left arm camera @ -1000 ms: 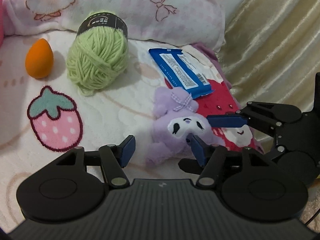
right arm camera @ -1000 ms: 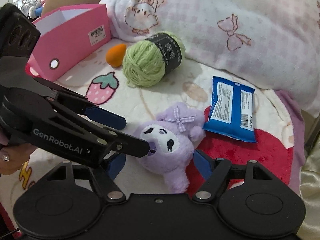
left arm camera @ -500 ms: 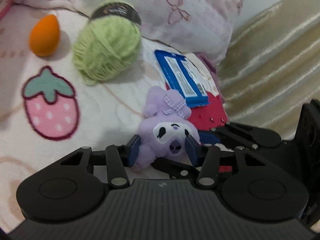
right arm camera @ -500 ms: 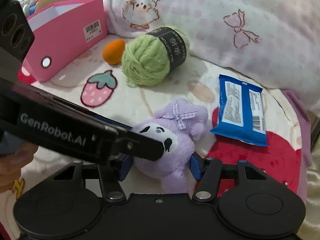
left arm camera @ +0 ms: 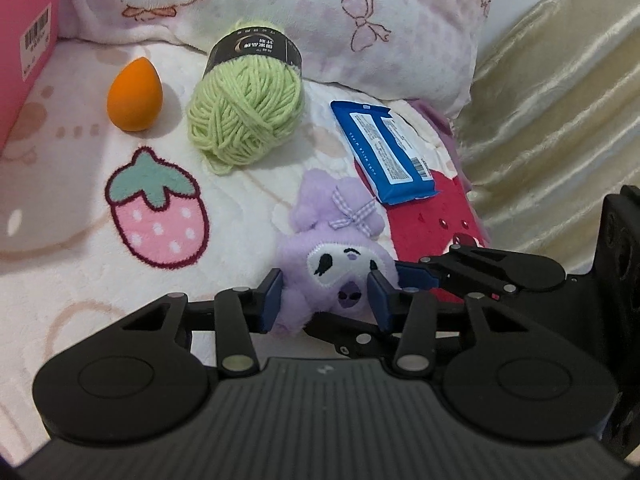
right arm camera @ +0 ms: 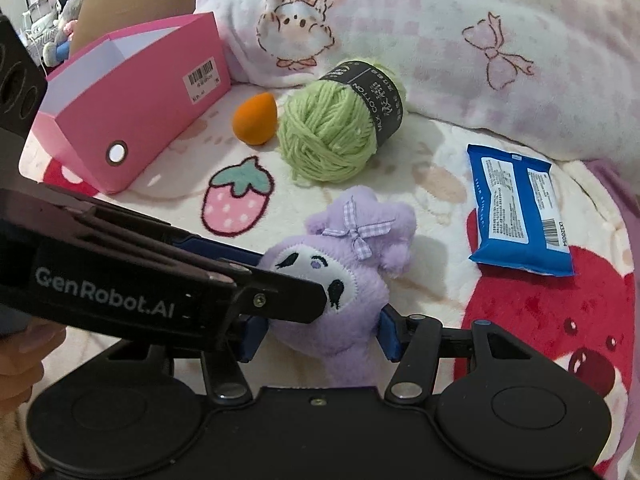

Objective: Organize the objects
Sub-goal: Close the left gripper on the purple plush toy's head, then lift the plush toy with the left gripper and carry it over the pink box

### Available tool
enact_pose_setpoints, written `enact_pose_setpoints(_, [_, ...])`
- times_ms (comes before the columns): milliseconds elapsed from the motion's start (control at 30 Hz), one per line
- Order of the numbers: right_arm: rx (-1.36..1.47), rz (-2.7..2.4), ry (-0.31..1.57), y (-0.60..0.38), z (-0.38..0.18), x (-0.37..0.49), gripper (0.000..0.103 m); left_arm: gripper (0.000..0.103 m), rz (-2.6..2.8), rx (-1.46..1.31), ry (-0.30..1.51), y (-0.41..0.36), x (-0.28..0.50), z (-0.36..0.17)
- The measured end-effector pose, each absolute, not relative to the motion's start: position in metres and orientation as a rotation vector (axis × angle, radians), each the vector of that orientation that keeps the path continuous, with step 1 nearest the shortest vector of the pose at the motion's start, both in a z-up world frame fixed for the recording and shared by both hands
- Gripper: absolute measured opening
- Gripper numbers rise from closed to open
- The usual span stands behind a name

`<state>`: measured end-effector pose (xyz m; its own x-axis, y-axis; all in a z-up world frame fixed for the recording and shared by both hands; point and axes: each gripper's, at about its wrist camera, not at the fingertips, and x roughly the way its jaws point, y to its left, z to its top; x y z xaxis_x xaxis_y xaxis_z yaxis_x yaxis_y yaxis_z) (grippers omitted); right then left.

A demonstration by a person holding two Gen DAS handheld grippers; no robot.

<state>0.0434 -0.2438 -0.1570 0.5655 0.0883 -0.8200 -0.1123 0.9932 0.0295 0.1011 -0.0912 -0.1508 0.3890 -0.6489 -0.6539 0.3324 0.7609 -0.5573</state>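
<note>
Presently the purple plush toy [left arm camera: 340, 268] lies on the strawberry-print blanket [left arm camera: 80, 184] between both tools. The left tool [left arm camera: 326, 294] and the right tool [right arm camera: 320, 334] have just been closing and now pinch it from both sides. Pickup step in hand; next, likely lift together toward the pink box [right arm camera: 132, 120].

plush toy [left arm camera: 332, 256]: fuzzy purple cloth
yarn ball [left arm camera: 244, 116]: matt green wool
packet [right arm camera: 516, 208]: glossy blue plastic
box [right arm camera: 132, 120]: smooth pink card

A cream strawberry-print blanket [right arm camera: 168, 208], a pale pink pillow [right arm camera: 460, 40] behind, shiny beige drapery [left arm camera: 560, 120] alongside.
</note>
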Motion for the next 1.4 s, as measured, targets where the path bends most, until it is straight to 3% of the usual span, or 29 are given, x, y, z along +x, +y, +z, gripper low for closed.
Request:
enact_pose_setpoints(267, [-0.023,0.164,1.003,-0.231,-0.144,0.029,0.061,0.041,-0.657,-0.346,1.091,-0.08,0.092,-0.135])
enact_pose_setpoints(900, [0.058,0.179,0.889,-0.193,-0.093,-0.005,0.061,0.041,-0.593,-0.196,0.973,-0.053,0.038,-0.065])
enact_pose_setpoints(1400, [0.042,0.203,0.848,-0.148,-0.065,-0.029,0.061,0.041,-0.553,-0.171,0.985,-0.017,0.007,-0.031])
